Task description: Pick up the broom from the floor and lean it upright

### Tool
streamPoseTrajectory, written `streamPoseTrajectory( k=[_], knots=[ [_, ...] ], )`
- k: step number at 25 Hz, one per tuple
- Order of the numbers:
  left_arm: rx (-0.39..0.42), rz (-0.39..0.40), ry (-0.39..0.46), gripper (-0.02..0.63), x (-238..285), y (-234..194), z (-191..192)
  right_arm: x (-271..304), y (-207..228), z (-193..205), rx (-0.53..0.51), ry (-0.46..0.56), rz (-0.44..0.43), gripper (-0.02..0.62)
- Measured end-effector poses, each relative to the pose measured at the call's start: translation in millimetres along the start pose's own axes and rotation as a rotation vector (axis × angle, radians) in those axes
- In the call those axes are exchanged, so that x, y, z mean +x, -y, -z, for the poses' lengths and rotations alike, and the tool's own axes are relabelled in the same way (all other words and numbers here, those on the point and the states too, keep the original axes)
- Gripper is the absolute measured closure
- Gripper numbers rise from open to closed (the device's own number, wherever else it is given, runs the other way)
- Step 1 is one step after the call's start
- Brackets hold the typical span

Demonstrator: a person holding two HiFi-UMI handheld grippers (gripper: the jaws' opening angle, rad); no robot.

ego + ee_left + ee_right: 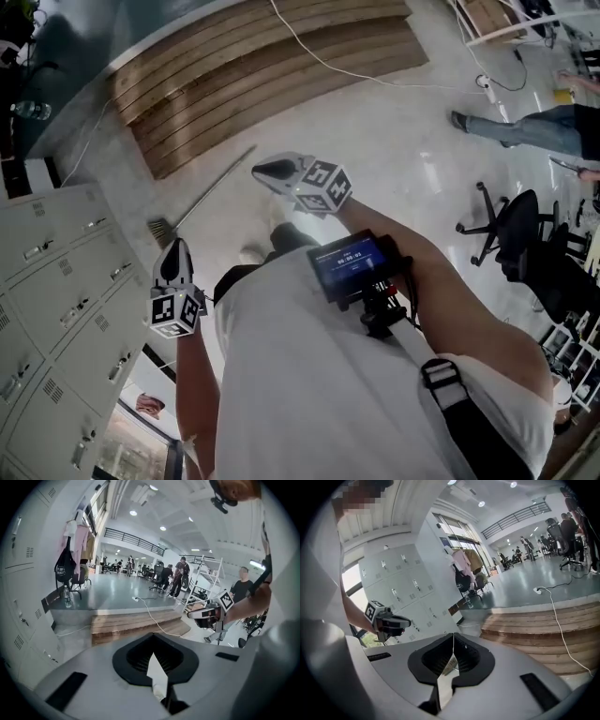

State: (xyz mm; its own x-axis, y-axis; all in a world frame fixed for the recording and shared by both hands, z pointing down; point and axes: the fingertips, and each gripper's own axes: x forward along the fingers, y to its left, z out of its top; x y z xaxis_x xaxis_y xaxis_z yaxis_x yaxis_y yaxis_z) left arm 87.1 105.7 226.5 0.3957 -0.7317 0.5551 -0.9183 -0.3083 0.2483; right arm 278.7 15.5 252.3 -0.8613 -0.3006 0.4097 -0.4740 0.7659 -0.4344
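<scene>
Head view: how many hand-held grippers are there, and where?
2. The left hand-held gripper hangs by the lockers; the right hand-held gripper hangs over the floor near the steps. None seems hidden.

The person wears a white T-shirt (281, 375), black shoulder strap (466, 414) and chest-mounted screen (349, 265).

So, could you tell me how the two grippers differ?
The left gripper is beside the lockers, its tip near the broom head; the right gripper is over the floor, nearer the wooden steps. The left points up the head view, the right leftward. Both are shut and empty.
</scene>
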Motion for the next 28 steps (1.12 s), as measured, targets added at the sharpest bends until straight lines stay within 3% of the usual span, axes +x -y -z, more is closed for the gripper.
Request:
streamPoseTrajectory(
  k=[6, 11, 18, 24, 28],
  knots=[
    [-0.004, 0.067, -0.069, 0.600, 35, -18, 29, 17, 12, 23, 0.034, -0.067, 0.035, 0.580],
    [0.072, 0.171, -0.205, 0.600, 73, -48, 83, 48, 21, 62, 0.096, -0.122, 0.106, 0.579],
    [0.133, 0.181, -0.342, 0.600, 135, -119, 147, 106, 42, 121, 0.186, -0.123, 0.133, 0.580],
    [0.211, 0.301, -0.433, 0.600, 195, -106, 203, 141, 79, 185, 0.162, -0.180, 0.121, 0.580],
    [0.230, 0.326, -0.480, 0.599, 236, -87, 237, 144, 101, 208, 0.141, -0.199, 0.082, 0.580]
  ],
)
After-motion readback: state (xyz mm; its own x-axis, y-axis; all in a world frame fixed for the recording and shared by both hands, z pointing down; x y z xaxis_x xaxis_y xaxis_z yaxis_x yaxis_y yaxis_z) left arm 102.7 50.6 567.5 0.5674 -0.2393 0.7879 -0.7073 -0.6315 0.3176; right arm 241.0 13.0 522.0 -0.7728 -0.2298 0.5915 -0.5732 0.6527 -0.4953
